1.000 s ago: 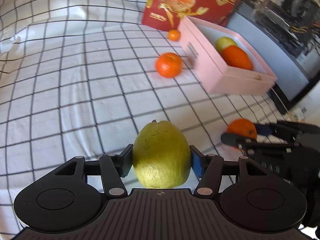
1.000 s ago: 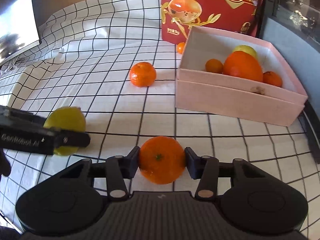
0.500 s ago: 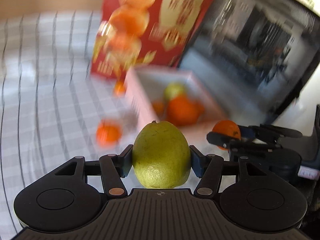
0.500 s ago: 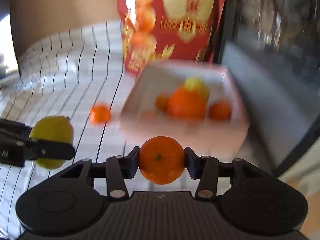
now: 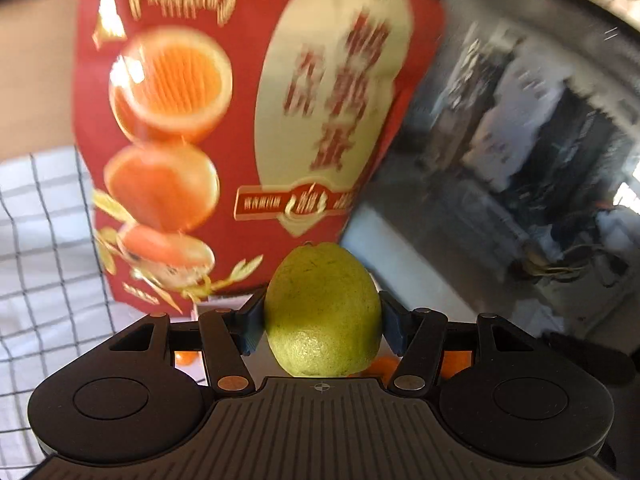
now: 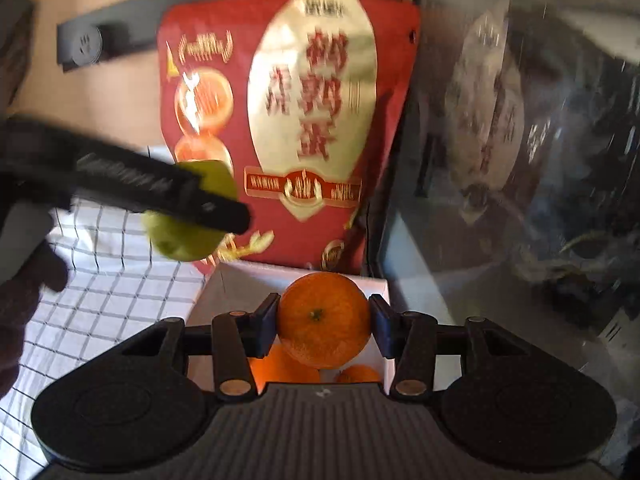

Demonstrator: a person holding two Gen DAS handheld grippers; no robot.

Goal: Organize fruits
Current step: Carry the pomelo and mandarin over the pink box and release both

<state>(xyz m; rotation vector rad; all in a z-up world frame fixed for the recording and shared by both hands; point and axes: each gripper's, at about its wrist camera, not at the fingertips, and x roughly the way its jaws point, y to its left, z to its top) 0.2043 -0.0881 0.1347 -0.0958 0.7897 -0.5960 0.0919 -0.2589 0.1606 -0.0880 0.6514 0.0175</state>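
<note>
My left gripper [image 5: 323,320] is shut on a yellow-green lemon [image 5: 323,310], held in the air in front of the red fruit box lid. In the right wrist view the same lemon [image 6: 180,236] shows at the left, partly behind the left gripper's black finger [image 6: 168,196]. An orange mandarin [image 6: 323,320] sits gripped in my right gripper [image 6: 323,322], above the pink box [image 6: 228,284]. Two more oranges [image 6: 280,368] lie in that box below the held mandarin. Bits of orange fruit [image 5: 186,358] peek out under the left gripper's fingers.
A tall red lid printed with oranges [image 6: 288,120] stands upright behind the pink box. A dark glossy cabinet front [image 6: 520,160] rises on the right. White cloth with a black grid [image 6: 112,280] covers the table at the left, where a person's hand [image 6: 24,296] holds the left gripper.
Both grippers have lifted off the cloth with their fruit and moved toward the pink box and red lid. The loose oranges on the cloth have dropped out of view.
</note>
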